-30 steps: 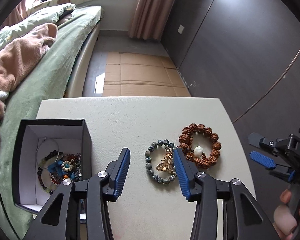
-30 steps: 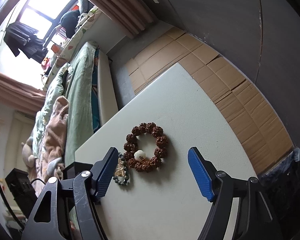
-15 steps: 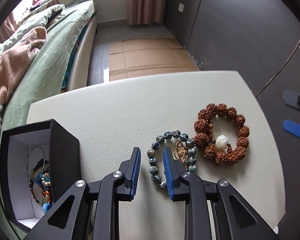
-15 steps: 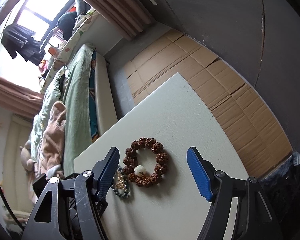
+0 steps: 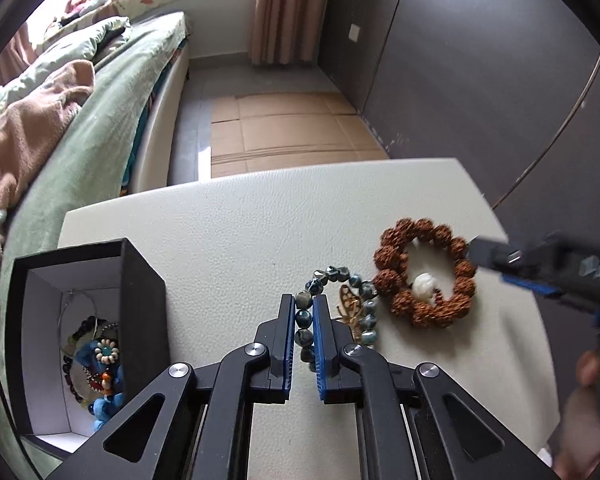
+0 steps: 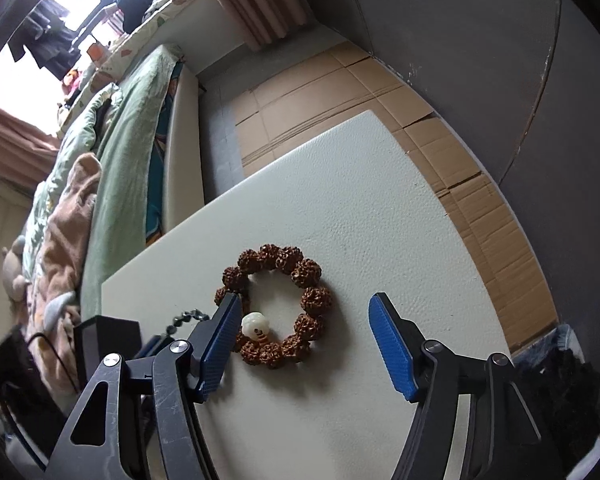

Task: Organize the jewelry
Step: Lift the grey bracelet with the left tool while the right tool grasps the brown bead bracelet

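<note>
On the pale table (image 5: 228,224), my left gripper (image 5: 303,322) is clamping its blue fingers (image 5: 288,336) on the near-left stretch of the blue-grey bead bracelet (image 5: 342,274), with a few beads sitting squeezed between the pads. Its gold butterfly charm (image 5: 350,306) is lying just right of my fingers, and the far side of the loop is touching the brown seed bracelet (image 5: 424,276), which is lying flat on the table with its white bead (image 5: 423,283) toward me.

My right gripper (image 6: 304,334) is hovering low over that brown seed bracelet (image 6: 278,304) with its fingers (image 6: 390,346) spread wide and gripping nothing; the left finger is covering the bracelet's near-left edge, while the right finger is standing well clear of it. From the left wrist view, this gripper is showing as a blurred dark shape reaching in from the right, its tip just beside the brown beads.

To my left, the black box (image 5: 140,280) is standing open on the table's near-left corner, well apart from both bracelets, and a tangle of beaded jewelry (image 5: 96,360) is lying inside on its white lining. Its dark right wall is standing between the bracelet in my grip and the box's inside.

Beyond the table, a bed (image 5: 100,112) with green bedding is running along the left, flattened cardboard (image 5: 284,128) is covering the floor, and a dark wall panel (image 5: 480,80) is closing off the right
</note>
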`<action>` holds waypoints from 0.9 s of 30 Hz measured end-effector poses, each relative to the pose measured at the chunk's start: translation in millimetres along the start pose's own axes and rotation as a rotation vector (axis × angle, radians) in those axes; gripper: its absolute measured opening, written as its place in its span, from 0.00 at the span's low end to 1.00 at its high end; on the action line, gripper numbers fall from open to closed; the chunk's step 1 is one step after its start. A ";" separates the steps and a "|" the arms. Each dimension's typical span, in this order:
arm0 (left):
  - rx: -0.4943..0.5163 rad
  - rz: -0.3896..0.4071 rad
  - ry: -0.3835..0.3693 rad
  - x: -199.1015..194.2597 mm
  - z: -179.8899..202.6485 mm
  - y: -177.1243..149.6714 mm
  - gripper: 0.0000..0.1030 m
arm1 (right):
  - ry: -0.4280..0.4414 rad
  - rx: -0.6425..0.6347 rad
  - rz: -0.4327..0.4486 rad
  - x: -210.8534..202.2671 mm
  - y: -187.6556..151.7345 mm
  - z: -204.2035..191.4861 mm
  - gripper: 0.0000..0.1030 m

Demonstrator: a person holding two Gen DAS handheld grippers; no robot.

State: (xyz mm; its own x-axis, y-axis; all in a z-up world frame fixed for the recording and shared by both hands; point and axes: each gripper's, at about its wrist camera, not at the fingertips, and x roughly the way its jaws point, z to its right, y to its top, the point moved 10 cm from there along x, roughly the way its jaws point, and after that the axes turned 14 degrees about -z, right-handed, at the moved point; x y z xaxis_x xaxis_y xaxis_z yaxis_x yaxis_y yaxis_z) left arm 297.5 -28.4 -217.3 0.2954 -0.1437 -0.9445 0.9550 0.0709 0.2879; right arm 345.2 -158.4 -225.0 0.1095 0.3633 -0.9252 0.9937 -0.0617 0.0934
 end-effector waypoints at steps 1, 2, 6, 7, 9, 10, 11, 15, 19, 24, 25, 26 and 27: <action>-0.004 0.008 -0.015 -3.6 1.5 -0.6 0.08 | -0.012 -0.010 -0.008 4.1 -0.9 -1.9 0.62; -0.007 0.015 -0.026 -6.8 2.0 -0.5 0.08 | -0.026 -0.020 -0.013 7.7 -1.6 -3.8 0.58; -0.013 0.046 -0.058 -20.4 2.1 -0.5 0.08 | -0.102 -0.056 -0.039 20.1 -6.3 -5.6 0.32; -0.013 0.052 -0.062 -23.5 1.4 -0.7 0.08 | -0.136 -0.062 -0.042 21.9 -7.9 -3.1 0.28; -0.014 0.062 -0.068 -28.8 -0.2 -1.3 0.08 | -0.171 -0.076 -0.039 22.9 -10.3 -1.4 0.21; -0.017 0.066 -0.069 -31.1 -1.7 -2.3 0.08 | -0.167 -0.081 -0.039 22.0 -11.9 -2.0 0.21; -0.021 0.070 -0.073 -33.6 -3.1 -3.0 0.08 | -0.161 -0.088 -0.036 20.2 -13.5 -2.8 0.21; -0.042 0.093 -0.100 -45.3 -8.5 -6.0 0.08 | -0.143 -0.097 0.010 4.4 -17.8 -3.9 0.21; -0.055 0.121 -0.122 -59.0 -14.1 -8.9 0.08 | -0.062 -0.095 0.071 -19.2 -21.3 -9.8 0.21; -0.071 0.161 -0.143 -78.9 -22.3 -12.9 0.08 | 0.020 -0.107 0.146 -48.8 -26.9 -22.0 0.21; -0.077 0.171 -0.146 -83.5 -24.5 -13.8 0.08 | 0.030 -0.109 0.155 -51.4 -27.5 -25.8 0.21; -0.083 0.181 -0.151 -88.3 -26.9 -14.6 0.08 | 0.042 -0.112 0.162 -54.2 -28.6 -28.5 0.21; -0.089 0.189 -0.156 -92.2 -29.6 -14.6 0.08 | 0.055 -0.115 0.166 -55.9 -28.6 -32.6 0.21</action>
State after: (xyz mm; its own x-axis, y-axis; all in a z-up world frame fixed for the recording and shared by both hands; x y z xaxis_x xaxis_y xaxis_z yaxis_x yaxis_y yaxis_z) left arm 255.5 13.0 -139.2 0.4757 -0.2693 -0.8374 0.8783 0.1968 0.4357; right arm 311.4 -146.7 -163.9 0.2703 0.4072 -0.8724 0.9576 -0.0196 0.2875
